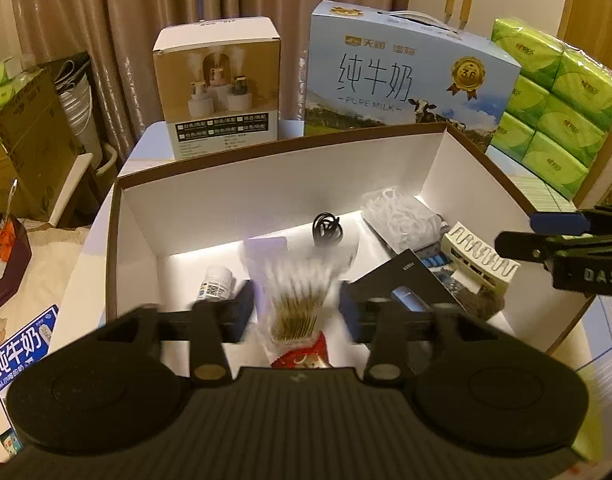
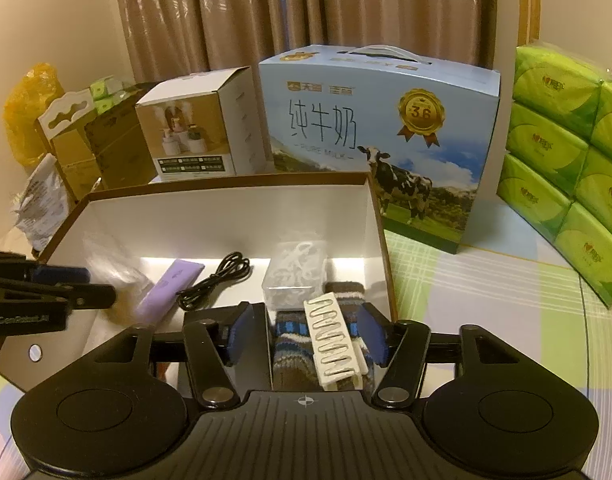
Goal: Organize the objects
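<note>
Open box [image 1: 194, 184] on surface holds swab pack [image 1: 296, 296], sock [image 2: 290, 354], floss case [image 2: 296, 280], cable [image 2: 214, 280], white clip [image 2: 334, 344]. Left tool [image 1: 296, 310] spread over swabs; right tool [image 2: 306, 338] spread astride clip. Red packet [image 1: 302, 358] half hidden.

The milk carton [image 2: 370, 152] reads "纯牛奶", "PURE MILK" (gold medal: "3.6"); the right tool [image 1: 518, 236] reads "DAS".

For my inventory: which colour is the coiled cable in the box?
Black; the cable shows best in the right wrist view.
</note>
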`<state>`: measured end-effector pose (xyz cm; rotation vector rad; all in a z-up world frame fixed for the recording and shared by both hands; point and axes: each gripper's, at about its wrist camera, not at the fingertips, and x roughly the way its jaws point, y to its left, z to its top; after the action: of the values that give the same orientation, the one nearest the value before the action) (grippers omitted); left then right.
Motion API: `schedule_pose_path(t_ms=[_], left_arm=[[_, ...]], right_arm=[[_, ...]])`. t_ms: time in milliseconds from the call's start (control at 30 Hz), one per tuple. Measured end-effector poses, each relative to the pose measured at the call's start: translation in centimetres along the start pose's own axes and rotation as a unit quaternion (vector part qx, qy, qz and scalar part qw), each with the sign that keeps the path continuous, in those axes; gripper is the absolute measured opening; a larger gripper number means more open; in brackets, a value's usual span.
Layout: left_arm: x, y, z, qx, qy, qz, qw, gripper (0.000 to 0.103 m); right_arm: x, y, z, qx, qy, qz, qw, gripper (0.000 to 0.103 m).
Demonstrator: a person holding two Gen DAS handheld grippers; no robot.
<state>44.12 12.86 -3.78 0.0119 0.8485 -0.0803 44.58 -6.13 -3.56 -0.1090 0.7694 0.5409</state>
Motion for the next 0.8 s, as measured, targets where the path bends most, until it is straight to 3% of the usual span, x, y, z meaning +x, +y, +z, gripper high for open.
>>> schedule_pose_path(t_ms=[67,167,433,800], left_arm=[[0.0,0.0,-0.1,0.002,0.001,0.0,1.0,0.051],[-0.3,0.2,-0.4,-0.001,0.005,0.002,1.0,0.072],[-2.1,0.7,-1.3,-0.009,0.009,0.004,0.9999,0.08],[-6.5,0.8,-2.0,-0.027,-0.01,0.006,0.9996,0.093]], right_arm=[[-0.3,0.2,-0.2,-0.003,-0.001,0.002,1.0,0.064],[-0.7,0.6,-0.6,-0.007,0.002,0.004,1.0,0.07],[-2.0,1.6,-1.9,-0.014,0.006,0.007,1.0,0.088],[-4.7,2.6,-2.4,-0.007,-0.009,0.005,1.0,0.101]])
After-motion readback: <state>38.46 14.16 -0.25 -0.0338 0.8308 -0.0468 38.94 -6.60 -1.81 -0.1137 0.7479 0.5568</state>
